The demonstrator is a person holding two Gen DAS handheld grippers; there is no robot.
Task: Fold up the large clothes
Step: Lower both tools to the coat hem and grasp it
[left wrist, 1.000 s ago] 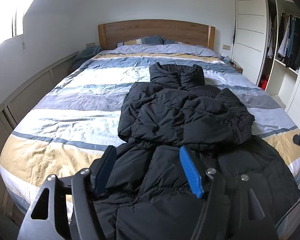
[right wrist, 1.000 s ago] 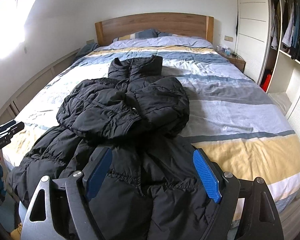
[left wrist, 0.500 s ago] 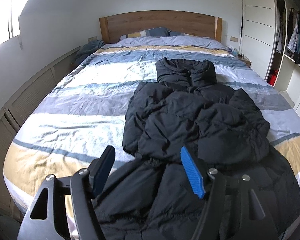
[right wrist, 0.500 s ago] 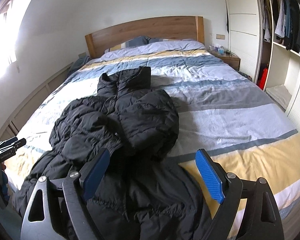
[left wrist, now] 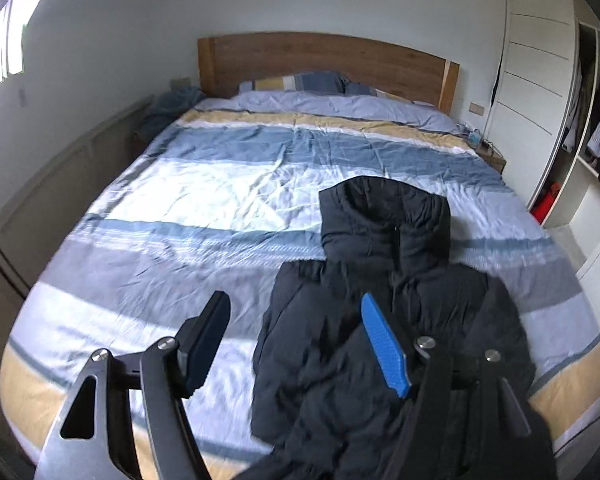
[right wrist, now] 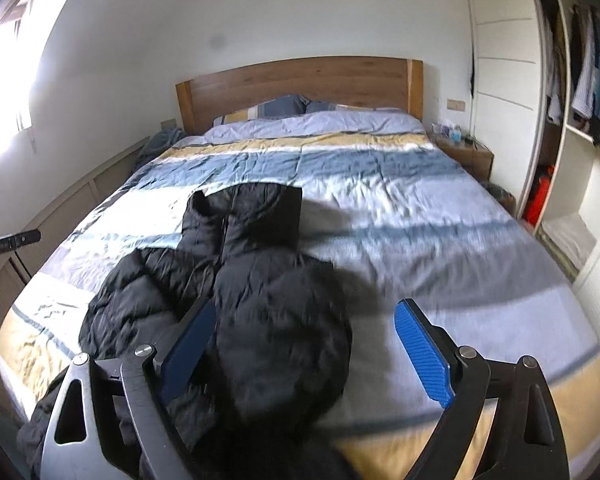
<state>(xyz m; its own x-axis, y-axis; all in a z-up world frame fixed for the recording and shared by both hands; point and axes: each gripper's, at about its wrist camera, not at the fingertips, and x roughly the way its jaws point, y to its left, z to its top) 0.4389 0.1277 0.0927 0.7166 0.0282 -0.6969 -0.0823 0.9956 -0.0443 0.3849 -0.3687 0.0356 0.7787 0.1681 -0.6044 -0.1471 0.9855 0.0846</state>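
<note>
Both pairs of jaws stand wide open and hold nothing. The left gripper [left wrist: 296, 344] hovers over the coat's left edge, one pad above bare duvet, the other above black fabric. The right gripper [right wrist: 304, 354] hovers over the coat's right side, its right pad out over the duvet.

The coat [left wrist: 384, 320], a black puffer, lies lengthwise on the bed [left wrist: 204, 216] near the foot edge, collar [left wrist: 384, 216] towards the headboard [left wrist: 320, 64] and hem hanging off the foot edge, below the frame. Its sleeves seem already folded in across the chest, since the body looks narrowed and heaped in the middle; that step looks done. What appears left is the lengthwise fold, hem up to collar, and perhaps a second halving. Neither gripper touches the fabric, so the job looks roughly halfway at best.

The bed carries a soft striped duvet in blue, white, grey and yellow, wrinkled, with pillows [left wrist: 300, 82] at the head edge. A bright window [right wrist: 16, 60] lights the left wall above low panelling. On the right stand a nightstand [right wrist: 468, 152] and an open wardrobe [right wrist: 580, 80] with hanging clothes.
</note>
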